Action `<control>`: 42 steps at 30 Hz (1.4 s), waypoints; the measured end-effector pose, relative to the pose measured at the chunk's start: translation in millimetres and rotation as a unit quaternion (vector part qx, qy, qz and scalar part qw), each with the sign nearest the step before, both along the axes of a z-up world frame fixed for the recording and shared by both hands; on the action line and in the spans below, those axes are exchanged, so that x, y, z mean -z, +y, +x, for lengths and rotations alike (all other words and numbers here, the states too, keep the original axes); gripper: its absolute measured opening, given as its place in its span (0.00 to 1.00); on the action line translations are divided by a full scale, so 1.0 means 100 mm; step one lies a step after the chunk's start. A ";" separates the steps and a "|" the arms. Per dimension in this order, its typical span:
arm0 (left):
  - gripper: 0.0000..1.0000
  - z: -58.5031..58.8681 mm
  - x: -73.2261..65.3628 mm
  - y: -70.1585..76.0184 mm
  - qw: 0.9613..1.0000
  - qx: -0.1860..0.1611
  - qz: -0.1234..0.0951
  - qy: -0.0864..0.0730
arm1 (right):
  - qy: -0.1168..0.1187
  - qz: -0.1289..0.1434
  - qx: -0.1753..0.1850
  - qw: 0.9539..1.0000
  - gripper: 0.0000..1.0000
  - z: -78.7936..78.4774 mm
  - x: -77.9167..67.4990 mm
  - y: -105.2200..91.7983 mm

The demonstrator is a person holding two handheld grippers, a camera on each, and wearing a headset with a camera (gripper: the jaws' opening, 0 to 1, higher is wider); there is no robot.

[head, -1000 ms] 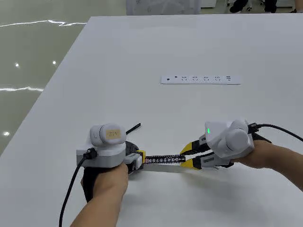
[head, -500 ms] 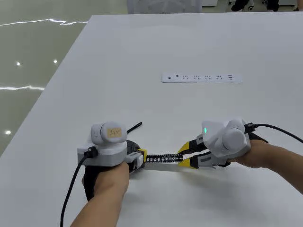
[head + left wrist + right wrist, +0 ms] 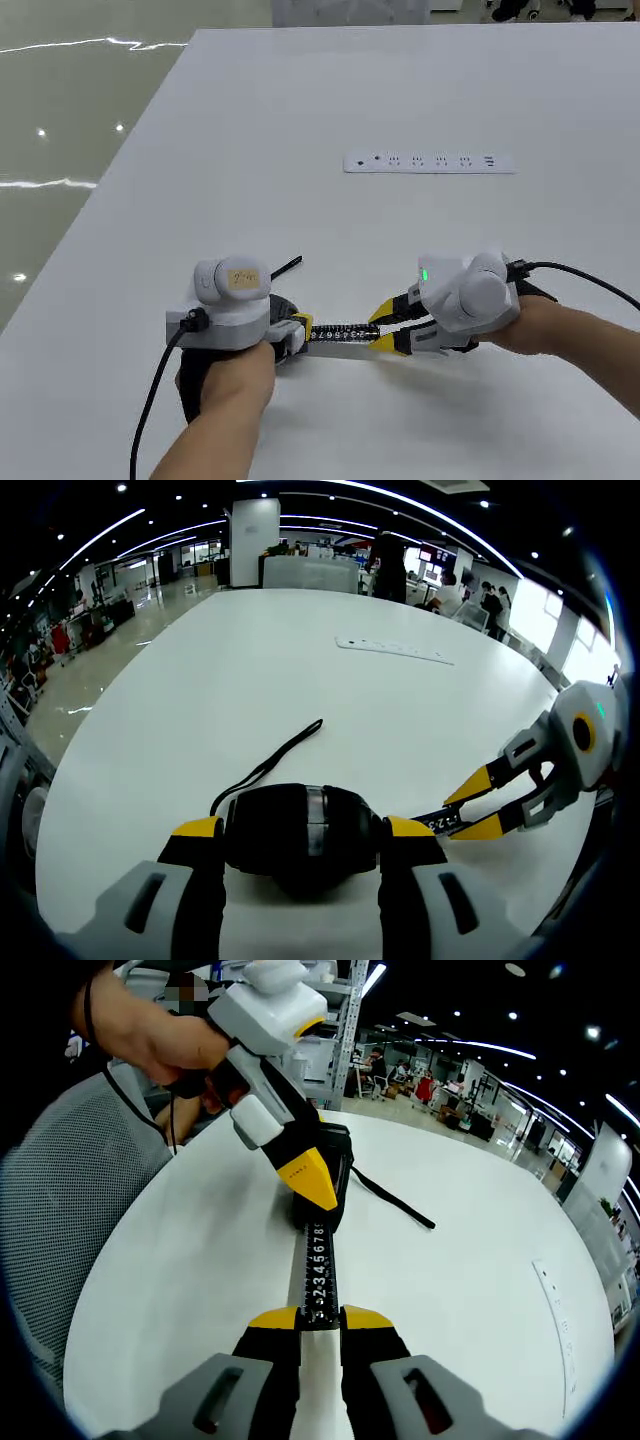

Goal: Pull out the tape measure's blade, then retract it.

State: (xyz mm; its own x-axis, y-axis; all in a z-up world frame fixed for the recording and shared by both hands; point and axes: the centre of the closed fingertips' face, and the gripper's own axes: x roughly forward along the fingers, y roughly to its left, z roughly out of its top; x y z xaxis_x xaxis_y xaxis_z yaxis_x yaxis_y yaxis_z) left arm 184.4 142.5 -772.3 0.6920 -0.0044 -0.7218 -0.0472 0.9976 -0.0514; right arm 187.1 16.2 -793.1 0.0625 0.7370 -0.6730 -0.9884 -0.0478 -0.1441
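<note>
Clamping rounded black tape measure, left gripper; right gripper, yellow-tipped jaws tight on flat numbered blade.

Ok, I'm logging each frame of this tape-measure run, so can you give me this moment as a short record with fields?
left gripper: shut on the tape measure case, one jaw on each side
right gripper: shut on the blade at its end
blade: a short numbered stretch is out, spanning between the two grippers
strap: black, lying loose on the table beyond the case
power strip: white, farther back, apart from both grippers
</note>
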 end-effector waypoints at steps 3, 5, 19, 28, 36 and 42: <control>0.58 0.00 0.00 0.00 1.000 -0.001 -0.001 -0.001 | -0.002 0.001 -0.001 1.000 0.14 0.00 -0.02 0.02; 0.58 0.00 0.00 0.00 1.000 -0.002 -0.002 -0.001 | -0.002 0.001 -0.002 1.000 0.14 0.00 -0.02 0.03; 0.58 0.00 0.00 -0.02 1.000 0.002 -0.002 -0.001 | -0.003 0.002 -0.005 1.000 0.14 -0.02 0.00 0.12; 0.58 0.02 0.02 0.01 1.000 0.003 -0.002 0.000 | -0.002 0.003 -0.005 1.000 0.14 -0.03 0.01 0.16; 0.58 0.01 0.02 0.01 1.000 0.006 0.001 0.001 | 0.000 0.004 -0.003 1.000 0.14 -0.04 0.02 0.19; 0.58 0.00 0.01 0.00 1.000 0.007 0.000 0.002 | 0.000 0.005 -0.001 1.000 0.14 -0.06 0.00 0.22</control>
State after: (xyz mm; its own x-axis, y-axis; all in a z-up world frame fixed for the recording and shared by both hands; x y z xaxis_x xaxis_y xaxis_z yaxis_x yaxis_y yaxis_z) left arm 184.3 142.7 -773.3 0.6896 -0.0137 -0.7241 -0.0334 0.9982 -0.0507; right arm 180.6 37.8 -792.9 0.0606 0.7439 -0.6655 -0.9882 -0.0491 -0.1449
